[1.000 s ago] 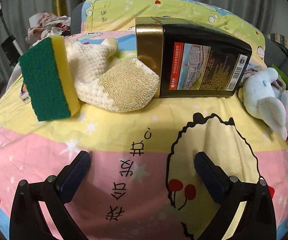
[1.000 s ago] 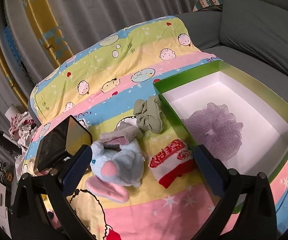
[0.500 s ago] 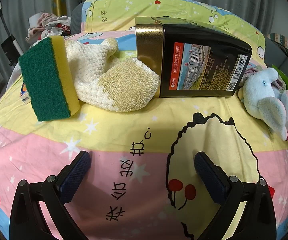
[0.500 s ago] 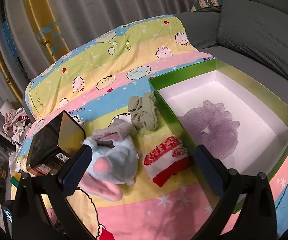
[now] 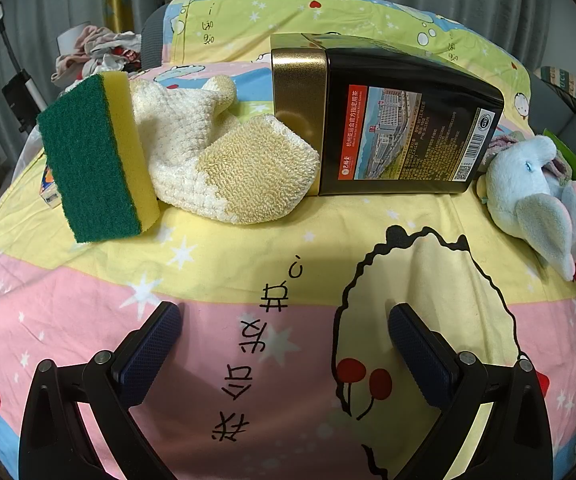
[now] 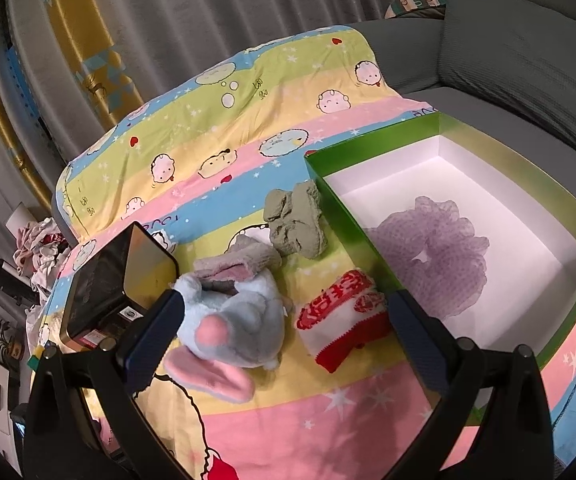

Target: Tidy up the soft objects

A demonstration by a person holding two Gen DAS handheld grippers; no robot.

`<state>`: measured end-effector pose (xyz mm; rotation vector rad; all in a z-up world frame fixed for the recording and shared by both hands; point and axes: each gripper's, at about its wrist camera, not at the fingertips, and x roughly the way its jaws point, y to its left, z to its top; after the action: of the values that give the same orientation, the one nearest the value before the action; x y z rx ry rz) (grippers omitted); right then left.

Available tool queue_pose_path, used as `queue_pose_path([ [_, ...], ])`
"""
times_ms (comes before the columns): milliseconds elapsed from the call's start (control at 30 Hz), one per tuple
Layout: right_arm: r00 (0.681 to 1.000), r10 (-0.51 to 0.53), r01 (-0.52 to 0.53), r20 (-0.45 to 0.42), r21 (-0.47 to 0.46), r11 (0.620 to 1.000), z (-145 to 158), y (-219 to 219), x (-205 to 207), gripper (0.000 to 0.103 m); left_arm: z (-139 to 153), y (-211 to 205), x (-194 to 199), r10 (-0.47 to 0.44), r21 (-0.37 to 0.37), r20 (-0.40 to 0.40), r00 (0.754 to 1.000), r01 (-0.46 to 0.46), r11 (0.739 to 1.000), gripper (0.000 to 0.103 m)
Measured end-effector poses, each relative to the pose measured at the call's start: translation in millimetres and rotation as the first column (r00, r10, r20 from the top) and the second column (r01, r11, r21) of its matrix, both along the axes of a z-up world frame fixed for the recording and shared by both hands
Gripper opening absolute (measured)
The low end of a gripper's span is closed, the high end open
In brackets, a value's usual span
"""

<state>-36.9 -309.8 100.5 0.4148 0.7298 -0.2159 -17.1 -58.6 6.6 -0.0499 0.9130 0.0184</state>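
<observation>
A green box with white inside [image 6: 329, 190] lies at the right and holds a purple mesh pouf [image 6: 435, 256]. Beside it lie a red-and-white sock [image 6: 343, 316], a blue plush elephant [image 6: 236, 320], a grey-pink sock [image 6: 240, 264] and a grey-green cloth [image 6: 295, 226]. My right gripper [image 6: 284, 324] is open and empty, hovering over the elephant and the red sock. My left gripper [image 5: 284, 336] is open and empty above the sheet, short of a green-yellow sponge [image 5: 96, 158] and a cream knitted mitt [image 5: 224, 160]. The elephant [image 5: 535, 196] shows at its right.
A black and gold tin [image 5: 387, 120] lies on its side between the mitt and the elephant; it also shows in the right wrist view [image 6: 116, 276]. A grey sofa [image 6: 507, 60] stands behind the box. A clothes pile [image 5: 96, 50] lies at the far left.
My right gripper has moved in over the elephant and the red sock, so they sit closer between the fingers. My left gripper has held still.
</observation>
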Motion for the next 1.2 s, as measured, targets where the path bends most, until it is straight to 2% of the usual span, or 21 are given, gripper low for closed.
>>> queue_pose_path([
  [1200, 0.999, 0.007, -0.008, -0.033, -0.021, 1.0, -5.5, 5.6, 5.1, 0.102, 0.3, -0.9, -0.4, 0.001, 0.001, 0.0, 1.0, -0.001, 1.0, 0.103],
])
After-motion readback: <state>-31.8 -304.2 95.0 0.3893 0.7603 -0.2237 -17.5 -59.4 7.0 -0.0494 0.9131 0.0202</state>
